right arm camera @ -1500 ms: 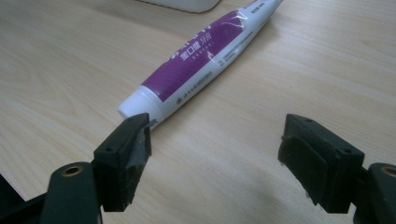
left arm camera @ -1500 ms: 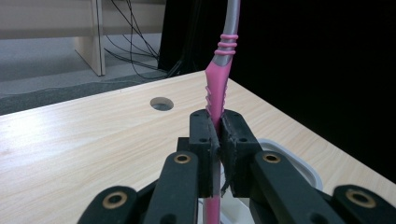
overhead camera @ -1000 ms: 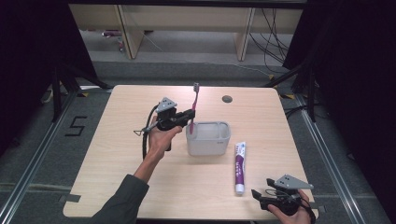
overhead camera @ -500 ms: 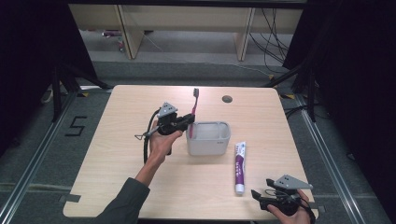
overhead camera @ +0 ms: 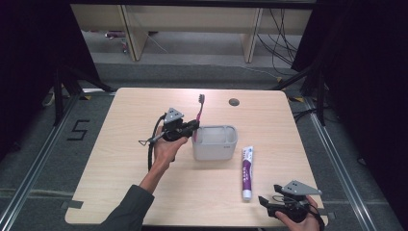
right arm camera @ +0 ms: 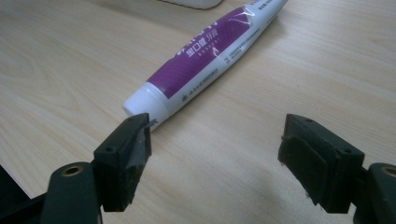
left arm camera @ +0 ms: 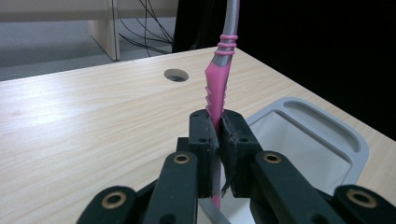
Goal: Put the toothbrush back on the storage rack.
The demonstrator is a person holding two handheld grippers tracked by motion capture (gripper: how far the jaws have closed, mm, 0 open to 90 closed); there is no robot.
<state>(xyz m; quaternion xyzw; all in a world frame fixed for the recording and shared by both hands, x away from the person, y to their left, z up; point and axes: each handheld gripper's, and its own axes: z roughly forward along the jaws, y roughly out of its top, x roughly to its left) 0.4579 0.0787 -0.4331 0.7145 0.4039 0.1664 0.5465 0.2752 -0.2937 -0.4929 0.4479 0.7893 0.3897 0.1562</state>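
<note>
A: Item one, nearest edge of the table?

B: Right gripper, sitting in the person's hand at the near right corner. Its jaws are standing wide apart, gripping nothing, as the right gripper view is showing.

A: Item two?

B: Toothpaste tube, white and purple, lying flat on the wood just ahead of that gripper, cap end pointing toward the near edge. In the right gripper view the cap end is lying just beyond the left jaw's tip.

A: Item three?

B: Grey cup, rounded-rectangular, standing upright near the middle of the table, open side up.

A: Item four?

B: Left gripper, held in the left hand just left of the cup. Its jaws are pressing together on the pink handle of a toothbrush.

A: Position of the toothbrush?

B: Standing nearly upright over the cup's left rim, bristle head on top.

A: Farthest item?

B: A round hole in the tabletop, sitting near the far edge.
</note>
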